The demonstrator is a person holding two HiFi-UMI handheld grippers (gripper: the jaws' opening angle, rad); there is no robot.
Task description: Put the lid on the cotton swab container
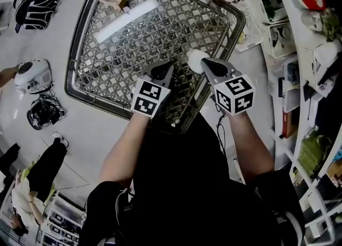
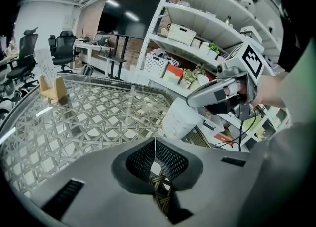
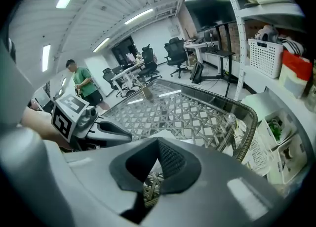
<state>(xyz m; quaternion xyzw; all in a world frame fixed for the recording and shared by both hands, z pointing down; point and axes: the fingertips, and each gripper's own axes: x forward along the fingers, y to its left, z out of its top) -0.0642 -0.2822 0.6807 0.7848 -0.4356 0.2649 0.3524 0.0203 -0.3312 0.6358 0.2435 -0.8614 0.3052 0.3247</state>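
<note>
Left gripper (image 2: 154, 144): the fingers were pressed together with only a thin pale seam between them. I could make out nothing held. The glass-topped wicker table (image 1: 80, 87) lay below and ahead of the fingertips.

White container (image 1: 195, 60): it sat just ahead and to the right of the left fingertips, at the very tips of the right fingers. It was tilted, over the near right part of the table.

Right gripper (image 1: 212, 68): the fingers were closed, and the container's white edge showed just past their tips. I judged it pinched there by its rim, though the contact itself was mostly hidden.

Lid: no separate lid could be picked out, either between the fingers of either gripper or on the table near them. From above the container showed a plain white round top, and whether that was a cap already seated could not be told.

Done: as far as the views showed, only the container appeared to be in hand.

Left to do: by my reading the capping itself was not yet shown — a lid had to be brought to the empty left fingers, lined up over the container at the right fingertips and pressed down.
</note>
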